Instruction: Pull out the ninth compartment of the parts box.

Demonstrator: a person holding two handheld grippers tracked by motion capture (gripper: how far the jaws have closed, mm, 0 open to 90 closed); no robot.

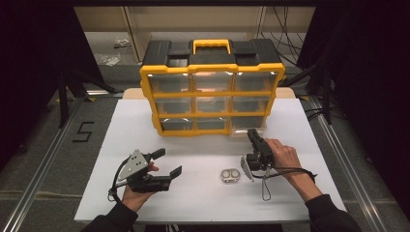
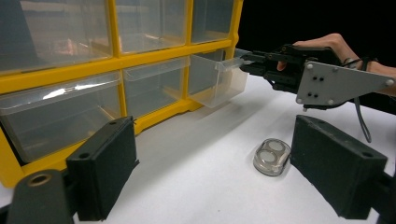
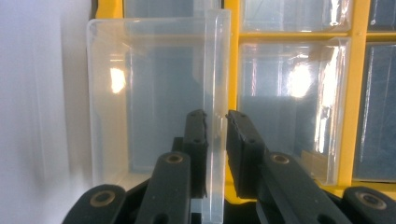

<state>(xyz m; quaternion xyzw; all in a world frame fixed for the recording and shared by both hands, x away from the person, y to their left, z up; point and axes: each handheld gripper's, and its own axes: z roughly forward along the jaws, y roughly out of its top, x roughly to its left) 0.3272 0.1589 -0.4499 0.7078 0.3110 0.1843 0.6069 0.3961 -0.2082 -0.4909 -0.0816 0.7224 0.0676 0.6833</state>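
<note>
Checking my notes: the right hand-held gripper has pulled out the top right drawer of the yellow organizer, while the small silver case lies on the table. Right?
Not quite. The right hand-held gripper grips the bottom right drawer, as the left gripper view shows. The organizer and the case are as you say.

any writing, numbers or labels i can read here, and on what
"5": black tape figure on the grey floor, left of the white table.
No readable label or brand on the yellow drawer organizer or on the small clear case.
</note>
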